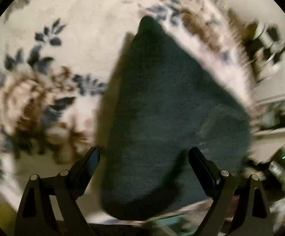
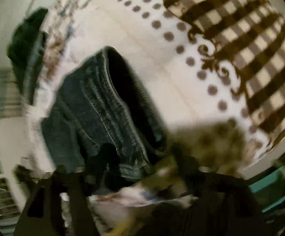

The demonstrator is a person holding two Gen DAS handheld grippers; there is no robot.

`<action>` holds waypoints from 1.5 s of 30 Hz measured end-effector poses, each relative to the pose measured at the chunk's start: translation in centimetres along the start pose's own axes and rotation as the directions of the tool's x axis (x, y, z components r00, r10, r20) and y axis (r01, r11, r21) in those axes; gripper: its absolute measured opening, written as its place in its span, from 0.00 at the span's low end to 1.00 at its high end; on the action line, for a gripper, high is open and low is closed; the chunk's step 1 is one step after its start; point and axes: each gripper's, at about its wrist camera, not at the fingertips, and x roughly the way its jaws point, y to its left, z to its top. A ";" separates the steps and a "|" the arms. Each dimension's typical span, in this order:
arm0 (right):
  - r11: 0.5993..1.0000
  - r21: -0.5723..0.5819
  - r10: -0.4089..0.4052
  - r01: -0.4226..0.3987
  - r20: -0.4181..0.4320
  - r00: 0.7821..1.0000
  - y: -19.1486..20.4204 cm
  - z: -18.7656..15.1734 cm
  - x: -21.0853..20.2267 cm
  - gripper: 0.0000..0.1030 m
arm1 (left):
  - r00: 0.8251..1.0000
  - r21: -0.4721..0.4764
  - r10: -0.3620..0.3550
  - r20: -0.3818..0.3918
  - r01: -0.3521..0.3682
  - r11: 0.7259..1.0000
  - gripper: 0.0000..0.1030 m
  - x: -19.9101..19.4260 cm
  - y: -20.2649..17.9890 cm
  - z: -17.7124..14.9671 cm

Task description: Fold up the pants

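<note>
Dark blue jeans [image 1: 162, 118] lie on a floral bedspread [image 1: 63, 39]. In the left wrist view they fill the middle as a broad dark fold. My left gripper [image 1: 144, 163] is open, its two fingers apart over the near end of the fabric, holding nothing. In the right wrist view the jeans [image 2: 103, 108] show a stitched seam and an open hem or waist end, raised off the bed. My right gripper [image 2: 142, 169] is heavily blurred at the bottom; the denim runs down to its fingers, and the grip cannot be made out.
The bed cover has a dotted white band [image 2: 162, 59] and a brown checked part [image 2: 240, 39]. A dark green cloth [image 2: 28, 39] lies at the far left. Cluttered furniture [image 1: 270, 49] stands beyond the bed's right edge. A teal object [image 2: 276, 186] sits at lower right.
</note>
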 end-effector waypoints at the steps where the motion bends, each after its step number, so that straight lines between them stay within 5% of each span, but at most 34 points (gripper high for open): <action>1: 0.999 0.007 0.041 -0.041 0.005 0.999 -0.1 -0.2 -0.3 0.97 | 0.999 -0.012 -0.042 0.013 0.042 0.999 0.92 -0.2 0.2 0.2; 3: 0.992 -0.001 0.124 -0.124 0.007 0.992 -0.4 -1.0 -0.5 0.98 | 0.996 -0.022 -0.091 0.019 0.091 0.996 0.94 -0.2 0.8 0.7; 9: 0.985 0.002 0.171 -0.171 -0.043 0.984 -0.9 -2.1 3.6 0.99 | 0.988 -0.062 -0.153 -0.005 0.152 0.986 0.94 2.5 2.2 2.3; 14: 0.964 -0.001 0.265 -0.266 0.064 0.962 0.9 -1.1 3.6 0.98 | 0.990 -0.023 -0.135 -0.034 0.135 0.991 0.94 3.6 1.4 2.7; 16: 0.942 0.000 0.334 -0.336 0.104 0.937 1.2 -1.0 2.8 0.98 | 0.990 -0.019 -0.138 -0.038 0.138 0.990 0.94 3.7 1.2 2.6; 19: 0.964 -0.008 0.265 -0.265 0.058 0.963 0.8 -0.4 4.1 0.97 | 0.989 -0.029 -0.145 -0.037 0.144 0.989 0.94 3.8 1.4 2.7; 23: 0.962 -0.012 0.271 -0.271 -0.003 0.963 1.2 -0.1 5.7 0.97 | 0.987 -0.039 -0.153 -0.037 0.152 0.988 0.94 3.9 1.5 2.8; 27: 0.919 -0.047 0.391 -0.391 -0.006 0.920 2.7 -0.7 4.9 0.96 | 0.983 -0.055 -0.179 -0.035 0.177 0.983 0.94 3.9 1.9 3.1; 32: 0.950 -0.033 0.310 -0.310 -0.007 0.951 1.3 -1.0 7.1 0.68 | 0.978 -0.019 -0.207 -0.025 0.207 0.978 0.93 3.6 1.9 2.8; 35: 0.956 -0.043 0.291 -0.290 0.017 0.957 1.5 -1.5 6.5 0.44 | 0.979 0.009 -0.203 0.002 0.203 0.979 0.64 2.6 2.0 2.4; 37: 0.957 -0.041 0.288 -0.287 0.030 0.957 1.6 -2.0 5.9 0.39 | 0.975 0.004 -0.221 0.014 0.221 0.975 0.37 2.0 2.6 2.2; 40: 0.962 -0.057 0.268 -0.266 0.036 0.963 2.2 -2.1 5.0 0.36 | 0.967 0.001 -0.252 0.037 0.252 0.968 0.27 0.8 2.9 1.7; 45: 0.964 -0.069 0.260 -0.257 0.041 0.965 3.8 -1.8 1.6 0.34 | 0.962 0.027 -0.263 0.073 0.261 0.965 0.25 -1.7 1.0 1.5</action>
